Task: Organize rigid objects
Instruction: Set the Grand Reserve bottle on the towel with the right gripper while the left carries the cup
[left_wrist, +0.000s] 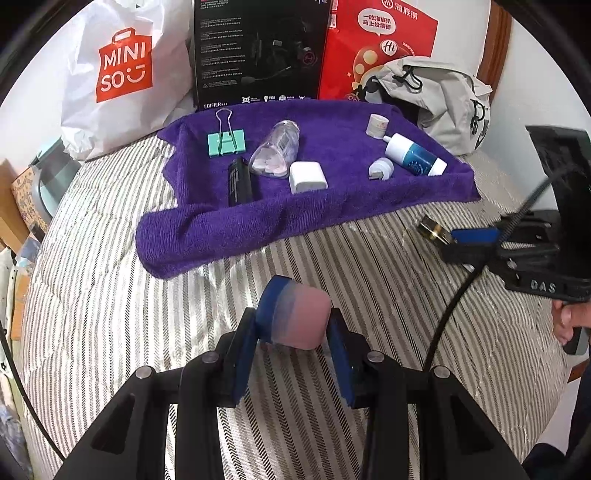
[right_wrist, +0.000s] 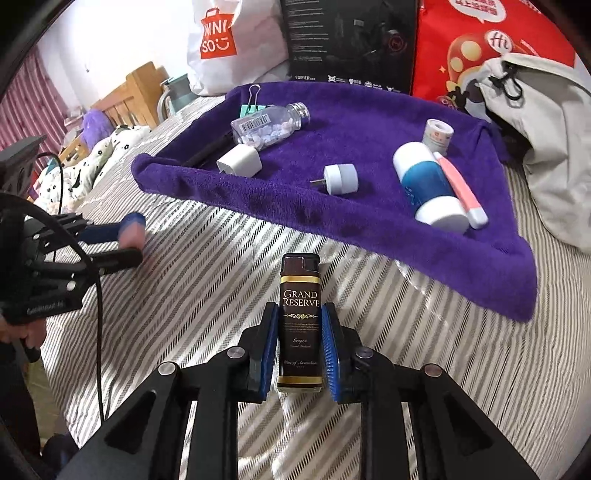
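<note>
The left gripper (left_wrist: 293, 332) grips a pink block (left_wrist: 301, 319) between its fingers, above the striped bed (left_wrist: 110, 295), short of the purple towel (left_wrist: 229, 225). The right gripper (right_wrist: 299, 345) is clamped on a brown lighter (right_wrist: 300, 321) — upright, also over the bed, just before the towel's near edge. On the towel lie a binder clip (left_wrist: 226, 142), a pill bottle (left_wrist: 275, 149), a black stick (left_wrist: 240, 181), a white charger (left_wrist: 307, 178), a small plug (left_wrist: 380, 169), a blue-and-white bottle (left_wrist: 415, 155) and a tape roll (left_wrist: 377, 125) — with a pink-and-white tool (right_wrist: 461, 190) beside the bottle.
</note>
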